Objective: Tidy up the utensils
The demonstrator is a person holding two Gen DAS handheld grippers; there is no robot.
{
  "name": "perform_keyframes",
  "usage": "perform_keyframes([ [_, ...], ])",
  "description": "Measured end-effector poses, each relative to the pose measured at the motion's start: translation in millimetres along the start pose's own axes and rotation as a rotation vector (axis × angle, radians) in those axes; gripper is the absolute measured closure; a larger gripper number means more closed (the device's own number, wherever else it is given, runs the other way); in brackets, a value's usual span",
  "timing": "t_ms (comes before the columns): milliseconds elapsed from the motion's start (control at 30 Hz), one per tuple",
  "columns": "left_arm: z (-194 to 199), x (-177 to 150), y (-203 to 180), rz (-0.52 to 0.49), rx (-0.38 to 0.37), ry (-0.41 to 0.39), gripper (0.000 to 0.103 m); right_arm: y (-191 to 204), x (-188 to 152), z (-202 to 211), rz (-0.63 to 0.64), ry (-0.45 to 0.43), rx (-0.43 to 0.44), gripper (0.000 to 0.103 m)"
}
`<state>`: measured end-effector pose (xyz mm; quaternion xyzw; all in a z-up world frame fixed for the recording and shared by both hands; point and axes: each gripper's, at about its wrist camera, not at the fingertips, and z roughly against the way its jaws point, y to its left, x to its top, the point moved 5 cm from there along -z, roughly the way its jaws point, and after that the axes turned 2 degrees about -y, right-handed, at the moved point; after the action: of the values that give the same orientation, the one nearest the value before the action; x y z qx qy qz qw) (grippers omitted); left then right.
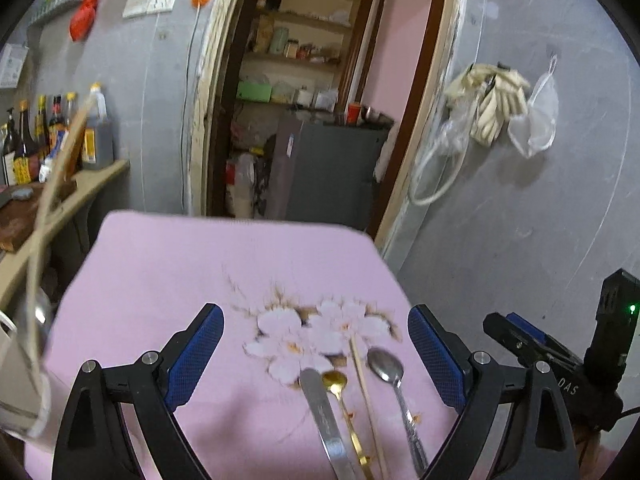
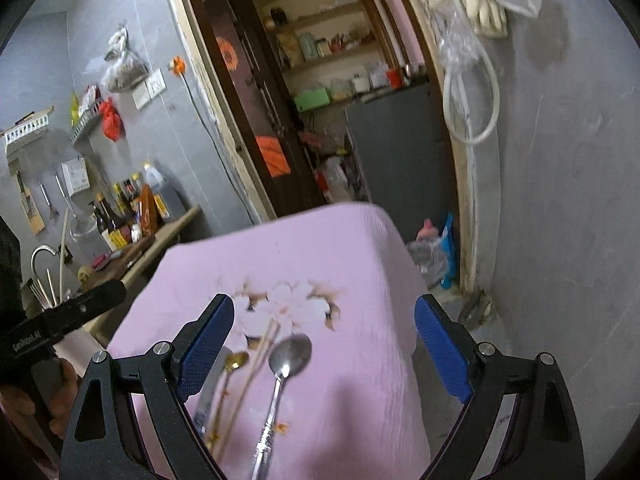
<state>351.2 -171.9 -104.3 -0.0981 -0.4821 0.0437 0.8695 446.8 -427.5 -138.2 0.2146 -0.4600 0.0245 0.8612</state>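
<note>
Left wrist view gives me a pink cloth (image 1: 168, 280) with a printed flower, spread over the table, and on it four utensils in a close row: a flat steel knife (image 1: 320, 412), a small gold spoon (image 1: 340, 390), a pale chopstick (image 1: 366, 388) and a silver spoon (image 1: 390, 376). My left gripper (image 1: 316, 356) hangs over them with its blue pads spread wide and nothing between them. My right gripper (image 2: 324, 352) is likewise spread and empty, the silver spoon lying below the gap. Beyond the cloth I see grey walls, an open doorway (image 1: 304, 92) onto pantry shelves, sauce bottles (image 1: 48, 136) on a counter at left, and bags hung on the right wall
</note>
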Motion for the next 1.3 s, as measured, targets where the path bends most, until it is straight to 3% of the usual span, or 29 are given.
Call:
perform_keyframes([
  [200, -28, -28, 4, 0.029, -0.009, 0.109, 0.010, -5, -26, -27, -0.005, 0.097, 0.052, 0.016],
  [300, -41, -42, 6, 0.043, -0.015, 0.156, 0.011, -4, -37, -37, -0.009, 0.139, 0.083, 0.024],
  [367, -48, -50, 7, 0.047, -0.020, 0.185, 0.014, -3, -45, -42, -0.014, 0.163, 0.106, 0.036],
  [633, -73, -79, 7, 0.078, -0.053, 0.306, 0.041, 14, -69, -65, 0.026, 0.278, 0.185, 0.067],
  [833, -80, -83, 7, 0.068, -0.055, 0.326, 0.058, 22, -80, -78, 0.049, 0.371, 0.216, 0.068],
  [1000, -88, -82, 12, 0.087, -0.095, 0.359, 0.065, 26, -80, -90, 0.034, 0.432, 0.258, 0.068],
  [1200, -95, -81, 25, 0.194, -0.147, 0.382, 0.078, 24, -82, -98, -0.027, 0.433, 0.324, 0.068],
  [1300, -97, -83, 27, 0.222, -0.163, 0.387, 0.080, 24, -82, -103, -0.080, 0.429, 0.352, 0.068],
])
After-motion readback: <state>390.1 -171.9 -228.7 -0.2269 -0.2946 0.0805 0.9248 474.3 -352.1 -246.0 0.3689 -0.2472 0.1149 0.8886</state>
